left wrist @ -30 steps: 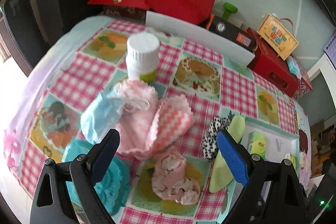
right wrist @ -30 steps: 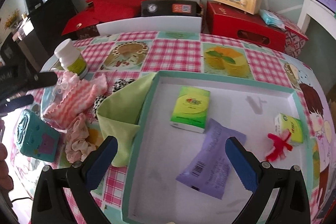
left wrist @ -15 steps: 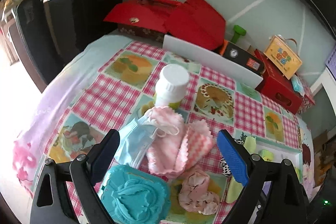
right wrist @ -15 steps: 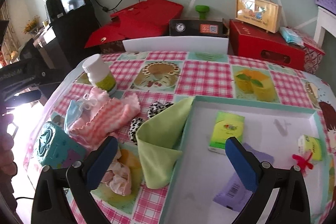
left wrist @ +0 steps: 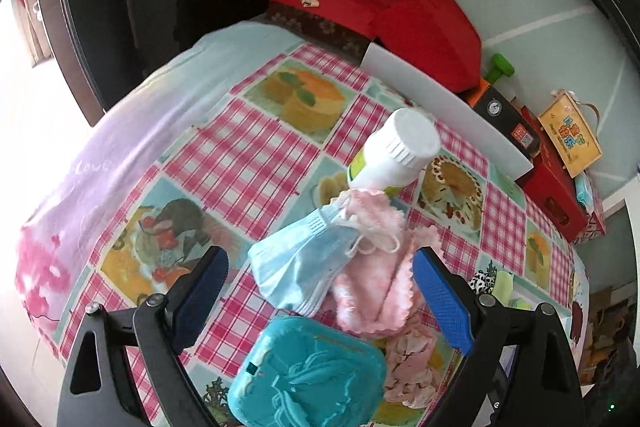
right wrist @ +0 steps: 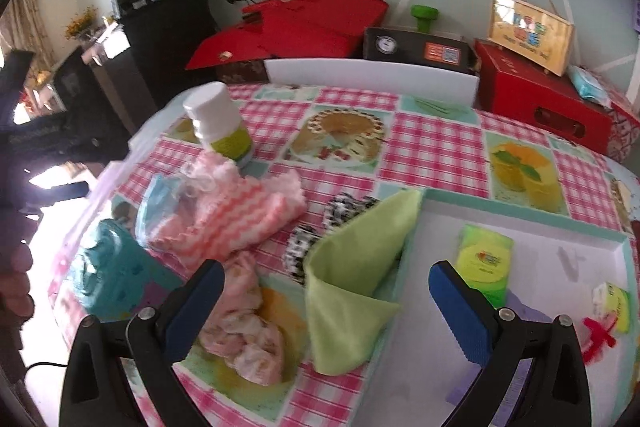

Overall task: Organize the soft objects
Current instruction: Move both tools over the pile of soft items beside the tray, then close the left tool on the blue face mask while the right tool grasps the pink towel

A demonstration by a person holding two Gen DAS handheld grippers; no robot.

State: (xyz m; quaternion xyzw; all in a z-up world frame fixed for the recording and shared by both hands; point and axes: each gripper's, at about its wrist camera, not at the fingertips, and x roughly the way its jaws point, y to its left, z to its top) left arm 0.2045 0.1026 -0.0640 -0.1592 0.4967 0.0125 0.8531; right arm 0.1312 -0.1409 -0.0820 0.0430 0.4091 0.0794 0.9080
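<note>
Looking through the left wrist view, the left gripper (left wrist: 320,291) has its fingers spread wide and holds nothing. Between the blue pads, at frame center, lies a blue mask (left wrist: 300,267) on top of a pink cloth (left wrist: 376,291). A white bottle (left wrist: 394,155) stands just above them, touching the cloth's upper edge (it looks tilted, though the fisheye may cause that). A teal case (left wrist: 308,375) fills the lower center, and a crumpled pink scrunchie (left wrist: 412,367) sits to its right. All rest on a checked tablecloth (left wrist: 240,163).

In the right wrist view, the right gripper (right wrist: 326,307) is also wide apart and empty. A green cloth (right wrist: 352,267) at center hangs over the left rim of a tray (right wrist: 520,215), partly inside and partly on the tablecloth (right wrist: 440,131). Left of it lie a black-and-white scrunchie (right wrist: 344,207), the pink scrunchie (right wrist: 248,331) at lower center, and the pink cloth (right wrist: 240,219) with the mask (right wrist: 156,203) at middle left. The bottle (right wrist: 218,123) stands at upper left. In the tray, a green packet (right wrist: 484,259) lies flat.
</note>
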